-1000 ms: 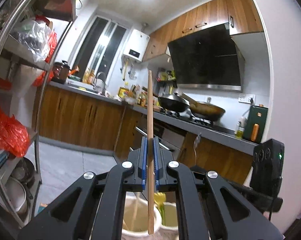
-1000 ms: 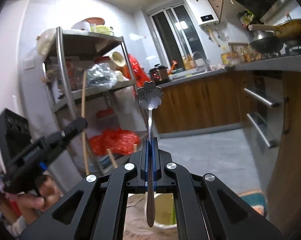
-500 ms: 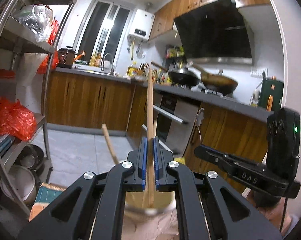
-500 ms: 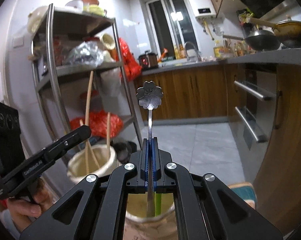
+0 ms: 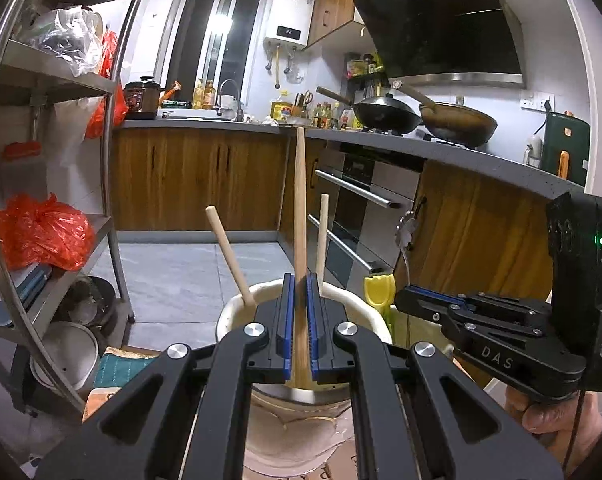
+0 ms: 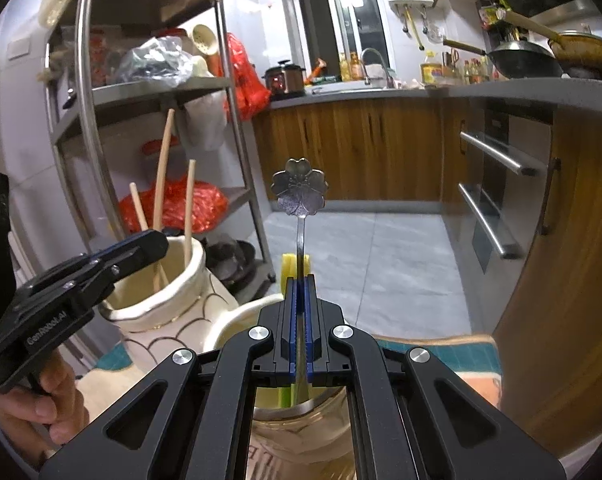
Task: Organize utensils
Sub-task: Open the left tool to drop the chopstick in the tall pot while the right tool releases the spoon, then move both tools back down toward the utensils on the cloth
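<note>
My left gripper (image 5: 299, 292) is shut on a long wooden stick (image 5: 299, 200), upright, its lower end inside a cream ceramic jar (image 5: 365, 308) that holds two more wooden sticks (image 5: 229, 252). My right gripper (image 6: 299, 296) is shut on a metal spoon with a flower-shaped end (image 6: 299, 192), upright, its lower end inside a second jar (image 6: 237, 320) with a yellow-green utensil (image 6: 289, 264). The left gripper (image 6: 157, 242) and the cream jar (image 6: 173, 312) also show in the right wrist view; the right gripper (image 5: 405, 298) shows in the left wrist view.
Both jars stand close together on a cloth-covered surface (image 6: 441, 348). A steel shelf rack (image 5: 61, 184) with red bags and pots stands at the left. Wooden kitchen cabinets (image 5: 197, 184), an oven (image 5: 361, 208) and a counter with woks (image 5: 385, 114) lie beyond.
Both grippers have come down toward the jars. The stick's and the spoon's lower ends have gone into their jars. Both stay gripped.
</note>
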A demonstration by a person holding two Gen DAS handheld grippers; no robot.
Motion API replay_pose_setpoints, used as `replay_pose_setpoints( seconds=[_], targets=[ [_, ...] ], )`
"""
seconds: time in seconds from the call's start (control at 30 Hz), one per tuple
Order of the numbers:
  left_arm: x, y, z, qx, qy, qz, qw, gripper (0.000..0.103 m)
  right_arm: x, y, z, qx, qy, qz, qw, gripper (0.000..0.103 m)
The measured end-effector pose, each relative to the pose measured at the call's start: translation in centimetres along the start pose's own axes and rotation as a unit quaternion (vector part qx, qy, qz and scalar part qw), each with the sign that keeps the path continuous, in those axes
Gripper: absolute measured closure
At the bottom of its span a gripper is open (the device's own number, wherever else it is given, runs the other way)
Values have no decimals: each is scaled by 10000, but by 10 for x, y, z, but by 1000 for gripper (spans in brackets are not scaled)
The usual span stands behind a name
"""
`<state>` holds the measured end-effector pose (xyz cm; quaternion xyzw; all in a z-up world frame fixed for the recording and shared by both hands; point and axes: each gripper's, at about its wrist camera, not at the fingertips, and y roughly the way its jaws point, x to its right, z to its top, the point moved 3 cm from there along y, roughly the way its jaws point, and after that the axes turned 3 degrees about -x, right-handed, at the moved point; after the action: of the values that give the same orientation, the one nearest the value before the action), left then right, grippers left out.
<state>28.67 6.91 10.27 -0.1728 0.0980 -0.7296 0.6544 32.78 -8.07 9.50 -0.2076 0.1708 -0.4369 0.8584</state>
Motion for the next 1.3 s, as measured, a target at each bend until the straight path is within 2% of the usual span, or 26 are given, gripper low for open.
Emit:
replay_pose_setpoints(
  seconds=[0.33,0.6,0.73,0.93,0.97,1.1,1.2,1.3],
  targets=[
    [5,5,-1,-54,224,226,9995,97,-2,4,-2,-149,-43,-30,9999,99],
    [6,5,-1,-57,246,224,9994,97,-5,5,-3,-168,-71,-44,9998,98],
    [5,1,-1,-37,234,191,9995,96,-4,5,-3,-167,-56,-56,9998,90],
    [3,-14,2,68,231,174,9996,95,-2,-5,-2,2,-27,30,10000,89],
    [3,-17,2,78,231,168,9996,93,-1,-9,-1,53,-8,50,10000,89],
    [1,-35,-2,207,238,172,9994,67,-2,-28,-1,231,3,116,9997,89],
    [0,-49,-4,255,286,199,9991,59,-4,-40,-6,251,-9,141,9996,89],
    [-2,-63,-8,270,252,211,9991,58,-7,-50,-13,220,-44,111,9997,89]
  ],
)
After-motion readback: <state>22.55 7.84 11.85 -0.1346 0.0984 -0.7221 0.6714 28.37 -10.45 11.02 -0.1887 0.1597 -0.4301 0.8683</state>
